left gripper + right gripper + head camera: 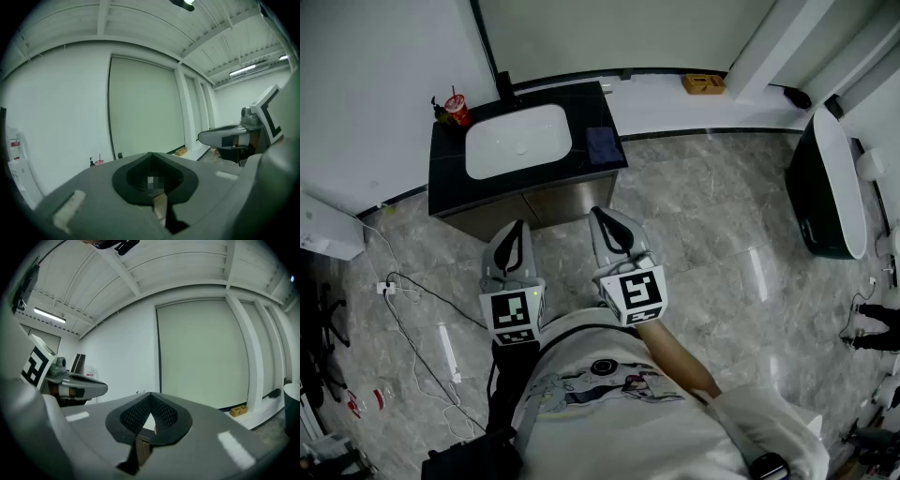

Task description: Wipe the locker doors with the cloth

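Head view: the left gripper (517, 230) and right gripper (602, 217) sit side by side at lower centre over the grey marble floor (712, 234), both aimed at a black desk (450, 178) in the upper left. The desk carries a white sink (518, 141), with a red cup (457, 110) at its back left corner. The dark blue cloth (602, 145) lies flat just right of the sink.

Left gripper view: the fingers (84, 187) are clenched together on nothing, facing a pale wall (56, 108).

Right gripper view: its fingers are likewise pressed together and empty.
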### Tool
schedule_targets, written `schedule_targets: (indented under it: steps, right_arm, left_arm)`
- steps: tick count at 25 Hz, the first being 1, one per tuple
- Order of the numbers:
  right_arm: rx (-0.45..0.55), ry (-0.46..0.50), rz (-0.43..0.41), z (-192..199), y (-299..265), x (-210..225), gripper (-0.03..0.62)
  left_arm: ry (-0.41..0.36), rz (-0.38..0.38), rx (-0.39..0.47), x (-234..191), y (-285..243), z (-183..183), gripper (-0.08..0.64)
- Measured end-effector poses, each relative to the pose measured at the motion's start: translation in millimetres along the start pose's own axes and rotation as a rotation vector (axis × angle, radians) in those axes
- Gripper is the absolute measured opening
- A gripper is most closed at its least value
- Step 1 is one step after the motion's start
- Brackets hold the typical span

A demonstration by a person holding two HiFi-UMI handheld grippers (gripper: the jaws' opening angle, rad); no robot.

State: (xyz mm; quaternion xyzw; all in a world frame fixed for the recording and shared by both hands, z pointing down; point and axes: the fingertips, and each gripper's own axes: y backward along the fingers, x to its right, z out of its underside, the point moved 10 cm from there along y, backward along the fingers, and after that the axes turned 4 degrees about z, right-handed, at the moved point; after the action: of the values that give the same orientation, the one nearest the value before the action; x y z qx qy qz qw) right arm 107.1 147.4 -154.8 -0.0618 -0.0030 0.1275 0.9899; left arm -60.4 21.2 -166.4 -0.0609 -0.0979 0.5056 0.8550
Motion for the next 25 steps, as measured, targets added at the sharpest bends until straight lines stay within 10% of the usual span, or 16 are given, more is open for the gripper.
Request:
schedule_targets:
  steps: [25]
  right_arm:
    - [-0.015,-0.035,0.007,6.2,1.2,42.1,0.003]
  left_arm:
    - [0.044,-0.061,-0.055,-4.9,-7.7,6.6,0.002]
